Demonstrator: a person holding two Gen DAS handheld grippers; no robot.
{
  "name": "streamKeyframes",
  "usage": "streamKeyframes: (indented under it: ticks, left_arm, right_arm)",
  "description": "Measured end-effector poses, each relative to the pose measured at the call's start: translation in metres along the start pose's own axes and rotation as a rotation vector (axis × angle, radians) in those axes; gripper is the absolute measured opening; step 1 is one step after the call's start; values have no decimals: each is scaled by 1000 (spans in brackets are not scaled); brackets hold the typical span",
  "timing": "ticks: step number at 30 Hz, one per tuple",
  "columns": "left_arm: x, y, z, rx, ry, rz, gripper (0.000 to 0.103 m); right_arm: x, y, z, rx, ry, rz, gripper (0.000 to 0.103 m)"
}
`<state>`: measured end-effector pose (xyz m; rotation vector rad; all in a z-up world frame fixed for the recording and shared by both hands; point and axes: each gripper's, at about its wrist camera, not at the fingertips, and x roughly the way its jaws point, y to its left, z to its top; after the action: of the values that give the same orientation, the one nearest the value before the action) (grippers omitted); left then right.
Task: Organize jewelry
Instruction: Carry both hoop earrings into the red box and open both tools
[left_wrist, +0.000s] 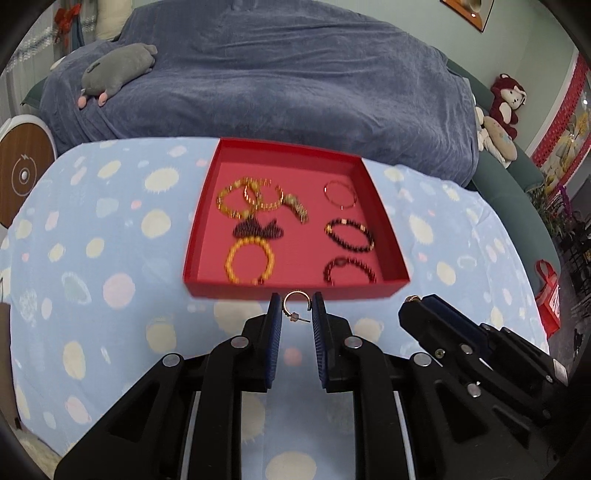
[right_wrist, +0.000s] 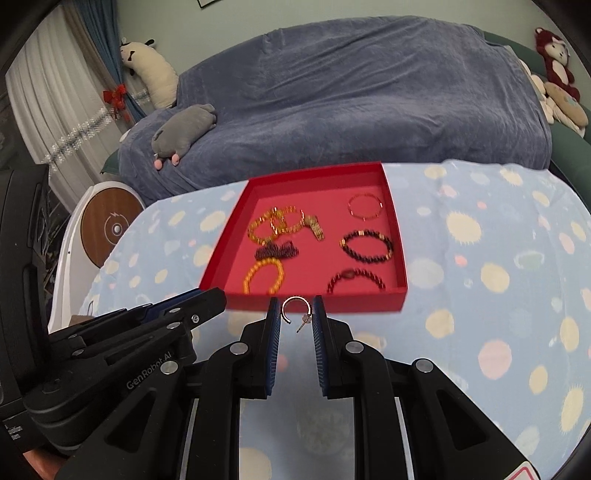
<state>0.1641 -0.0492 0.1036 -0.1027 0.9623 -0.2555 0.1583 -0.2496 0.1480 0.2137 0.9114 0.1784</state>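
Observation:
A red tray (left_wrist: 291, 291) (right_wrist: 317, 303) lies on the dotted blue cloth and holds several bead bracelets: yellow and gold ones on its left (left_wrist: 250, 264), dark ones on its right (left_wrist: 349, 234). My left gripper (left_wrist: 296, 306) is shut on a small gold hoop earring (left_wrist: 294, 298), held just in front of the tray's near wall. My right gripper (right_wrist: 295, 308) is shut on a second gold hoop earring (right_wrist: 294, 303) at the same wall. The right gripper also shows in the left wrist view (left_wrist: 417, 301), with a bit of gold at its tip.
The table wears a light blue cloth with pale dots (left_wrist: 110, 258). Behind it stands a sofa under a blue throw (left_wrist: 295, 74) with a grey plush toy (left_wrist: 118, 70). A round wooden-faced device (left_wrist: 22, 177) stands at the left.

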Motion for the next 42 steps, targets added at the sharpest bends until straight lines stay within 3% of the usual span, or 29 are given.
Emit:
streamKeyframes:
  ticks: [10, 20, 31, 42]
  left_arm:
    - [30, 7, 69, -5, -53, 18, 16]
    - [86, 15, 107, -1, -32, 50, 16]
    - [134, 24, 109, -13, 38, 72, 17]
    - [143, 30, 101, -39, 63, 87, 19]
  right_arm:
    - [38, -1, 65, -34, -47, -15, 16]
    - [102, -17, 103, -23, -19, -42, 16]
    - [148, -34, 103, 3, 36, -58, 16]
    - [160, -34, 96, 4, 67, -74, 17]
